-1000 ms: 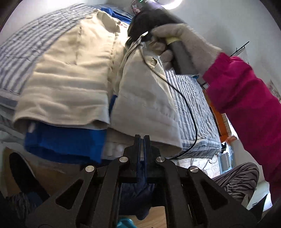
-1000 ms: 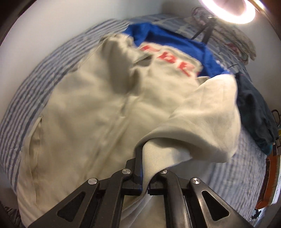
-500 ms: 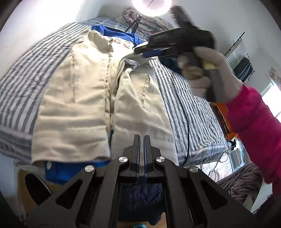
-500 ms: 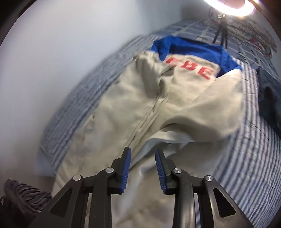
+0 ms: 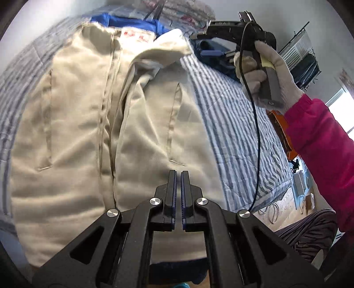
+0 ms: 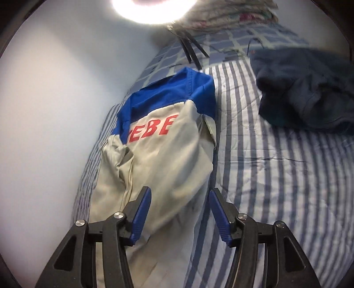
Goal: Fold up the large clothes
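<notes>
A large beige jacket [image 5: 73,124] with a blue yoke and red letters [image 6: 152,130] lies flat on the striped bed, its right sleeve folded in over the front. My left gripper [image 5: 178,175] hovers shut over the jacket's lower hem with nothing between its pads. In the left wrist view my right gripper [image 5: 204,43] is held by a gloved hand [image 5: 263,73] beyond the jacket's shoulder. In its own view the right gripper [image 6: 179,193] hangs above the folded sleeve, jaws opening, pads apart and touching no cloth.
A dark navy garment [image 6: 309,88] is bunched at the bed's far right. The striped bedspread [image 6: 276,177] lies bare to the right of the jacket. A white wall [image 6: 55,99] borders the left side. A ring light [image 6: 152,8] and a tripod stand at the head.
The right gripper let go of the beige sleeve, opened and swung away to the right. The sleeve now rests on the jacket. The left gripper slid forward over the hem, still shut.
</notes>
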The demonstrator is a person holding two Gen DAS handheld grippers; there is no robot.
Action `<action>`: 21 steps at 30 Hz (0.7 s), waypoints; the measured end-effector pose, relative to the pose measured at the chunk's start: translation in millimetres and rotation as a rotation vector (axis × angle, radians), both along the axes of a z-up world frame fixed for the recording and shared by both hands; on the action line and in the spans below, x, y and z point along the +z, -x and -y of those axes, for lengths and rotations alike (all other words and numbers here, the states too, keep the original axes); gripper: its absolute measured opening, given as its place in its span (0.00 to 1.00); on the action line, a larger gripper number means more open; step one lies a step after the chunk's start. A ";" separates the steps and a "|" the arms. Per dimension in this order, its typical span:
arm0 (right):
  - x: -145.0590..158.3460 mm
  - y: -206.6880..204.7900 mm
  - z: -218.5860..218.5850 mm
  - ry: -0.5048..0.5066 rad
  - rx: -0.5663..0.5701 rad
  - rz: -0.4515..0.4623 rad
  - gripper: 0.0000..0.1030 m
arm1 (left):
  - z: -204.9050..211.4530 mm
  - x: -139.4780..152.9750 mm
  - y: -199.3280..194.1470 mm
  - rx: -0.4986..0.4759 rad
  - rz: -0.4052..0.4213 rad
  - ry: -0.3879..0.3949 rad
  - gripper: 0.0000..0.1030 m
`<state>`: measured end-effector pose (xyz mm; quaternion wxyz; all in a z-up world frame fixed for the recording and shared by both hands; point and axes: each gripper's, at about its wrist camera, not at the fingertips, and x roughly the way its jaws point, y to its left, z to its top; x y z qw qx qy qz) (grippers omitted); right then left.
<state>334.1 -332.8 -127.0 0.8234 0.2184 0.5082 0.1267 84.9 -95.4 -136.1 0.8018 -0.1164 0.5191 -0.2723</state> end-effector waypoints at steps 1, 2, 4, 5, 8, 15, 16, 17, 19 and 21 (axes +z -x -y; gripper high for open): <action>-6.9 -5.2 -2.4 -0.005 0.004 -0.009 0.57 | 0.7 -5.5 -3.2 -0.002 -0.018 0.006 0.01; -13.9 -10.6 -4.0 -0.012 0.011 -0.023 0.56 | 1.7 -10.6 -5.8 -0.004 -0.034 0.007 0.01; -22.2 -16.6 -8.1 -0.049 0.037 -0.045 0.33 | 3.5 -17.1 -8.9 -0.010 -0.054 0.007 0.01; -22.2 -18.3 -11.1 -0.077 0.051 -0.053 0.23 | 4.5 -18.9 -9.8 -0.012 -0.061 0.008 0.01; -4.9 -22.2 -22.7 -0.064 0.065 -0.019 0.06 | 4.2 -24.8 -14.8 -0.007 -0.079 0.026 0.01; 5.5 -82.1 -100.7 -0.006 0.171 -0.019 0.09 | 2.3 -34.4 -17.9 0.001 -0.096 0.036 0.01; 0.5 -91.0 -117.4 0.033 0.218 -0.069 0.18 | 1.2 -34.5 -18.0 0.001 -0.097 0.036 0.01; 1.3 -93.7 -124.8 0.064 0.240 -0.089 0.24 | 1.1 -34.0 -17.8 0.001 -0.094 0.035 0.01; 18.1 -89.8 -128.0 0.066 0.274 -0.038 0.25 | 1.4 -33.9 -17.0 -0.002 -0.089 0.032 0.01; 35.0 -79.4 -115.2 0.038 0.274 0.023 0.28 | 0.4 -34.5 -16.7 0.001 -0.088 0.034 0.01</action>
